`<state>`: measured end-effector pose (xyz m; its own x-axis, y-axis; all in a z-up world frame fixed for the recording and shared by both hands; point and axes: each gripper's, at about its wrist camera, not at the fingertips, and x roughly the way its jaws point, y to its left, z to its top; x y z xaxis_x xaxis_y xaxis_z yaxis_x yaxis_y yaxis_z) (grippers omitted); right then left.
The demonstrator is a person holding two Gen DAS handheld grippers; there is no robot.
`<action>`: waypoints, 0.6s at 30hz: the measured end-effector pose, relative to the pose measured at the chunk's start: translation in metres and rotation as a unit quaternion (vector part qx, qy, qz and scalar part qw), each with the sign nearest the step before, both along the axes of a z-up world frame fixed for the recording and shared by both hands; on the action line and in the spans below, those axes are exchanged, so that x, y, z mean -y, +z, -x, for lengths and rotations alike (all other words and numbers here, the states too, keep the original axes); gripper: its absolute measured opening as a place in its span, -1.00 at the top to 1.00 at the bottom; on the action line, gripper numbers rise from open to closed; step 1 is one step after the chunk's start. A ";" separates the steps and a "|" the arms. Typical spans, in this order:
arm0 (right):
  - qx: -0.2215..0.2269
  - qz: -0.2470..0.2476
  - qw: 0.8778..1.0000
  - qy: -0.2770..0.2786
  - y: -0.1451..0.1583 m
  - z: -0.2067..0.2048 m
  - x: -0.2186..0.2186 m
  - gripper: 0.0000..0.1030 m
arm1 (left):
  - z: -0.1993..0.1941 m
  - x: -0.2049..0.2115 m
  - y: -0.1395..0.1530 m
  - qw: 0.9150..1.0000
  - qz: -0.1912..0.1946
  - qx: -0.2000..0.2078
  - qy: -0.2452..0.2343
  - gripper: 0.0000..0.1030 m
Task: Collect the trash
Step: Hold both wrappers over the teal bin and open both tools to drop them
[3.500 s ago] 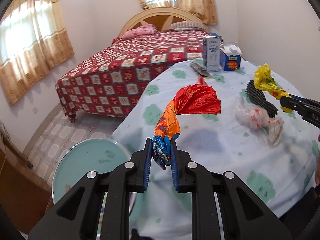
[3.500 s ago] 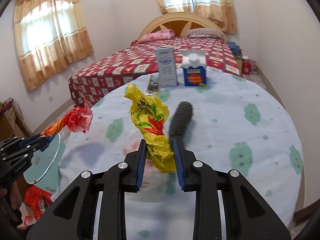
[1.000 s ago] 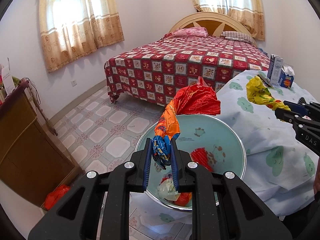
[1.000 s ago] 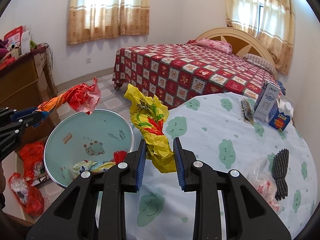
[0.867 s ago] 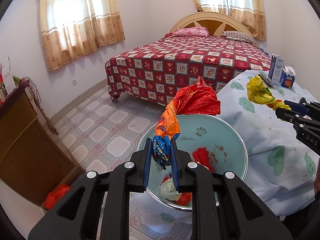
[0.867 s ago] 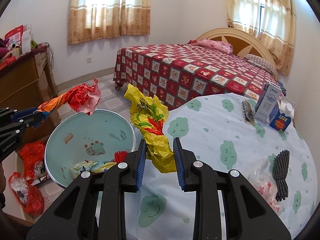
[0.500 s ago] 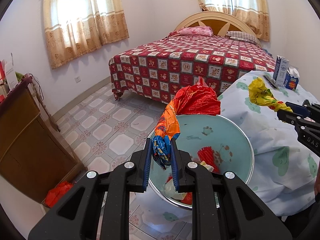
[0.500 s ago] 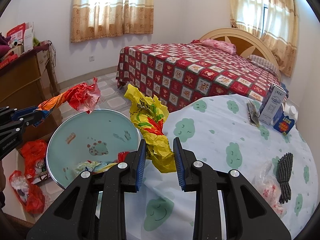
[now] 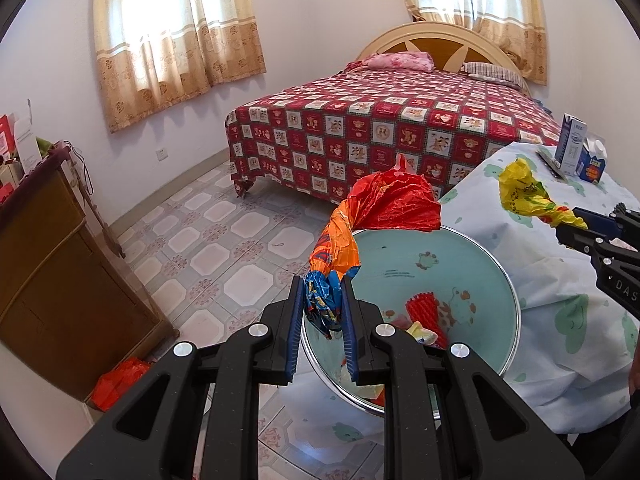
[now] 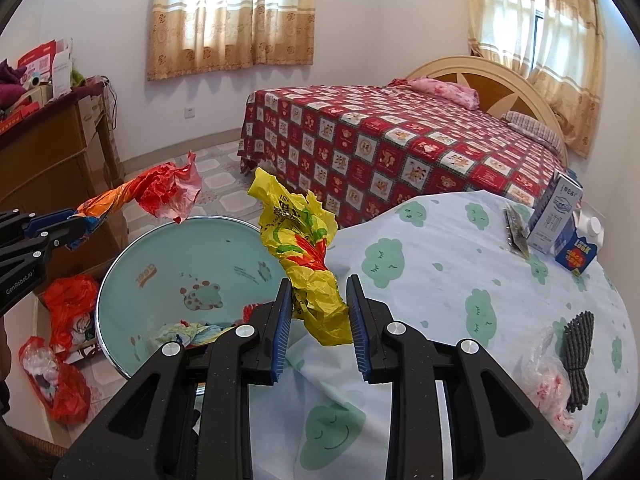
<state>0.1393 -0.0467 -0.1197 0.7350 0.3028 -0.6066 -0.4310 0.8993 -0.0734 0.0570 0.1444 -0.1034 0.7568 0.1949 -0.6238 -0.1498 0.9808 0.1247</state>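
Wrappers held by 2 grippers hover over a pale green bin point(image 10: 120, 264) for dropping: left gripper point(image 9: 322, 312) clamps a red wrapper point(image 9: 394, 204), right gripper point(image 10: 318, 312) clamps a yellow wrapper point(image 10: 300, 240).

The mouth of the round bin point(image 9: 472, 248) stands open just off the surface's point(image 10: 440, 280) near-left edge, with air above it; trash covers only its bottom. The left claw point(image 9: 322, 312), clamped on a red-orange wrapper point(image 9: 384, 208), hangs over its left rim, and the right claw point(image 10: 318, 312), gripping a yellow wrapper point(image 10: 304, 248), over the surface's edge beside it. The tiled floor point(image 9: 224, 248) toward the bed point(image 9: 380, 128) lies bare; a wooden cabinet point(image 9: 52, 264) and red bags point(image 10: 68, 312) crowd the bin's left.
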 end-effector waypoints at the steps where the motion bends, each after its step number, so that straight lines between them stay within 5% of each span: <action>1: -0.001 0.000 1.000 0.002 0.000 0.000 -0.002 0.46 | 0.000 -0.001 0.000 1.000 0.000 0.001 0.002 0.65; 18: -0.005 0.008 1.000 0.016 -0.007 -0.004 -0.019 0.46 | -0.001 -0.012 -0.002 1.000 0.004 -0.001 0.015 0.65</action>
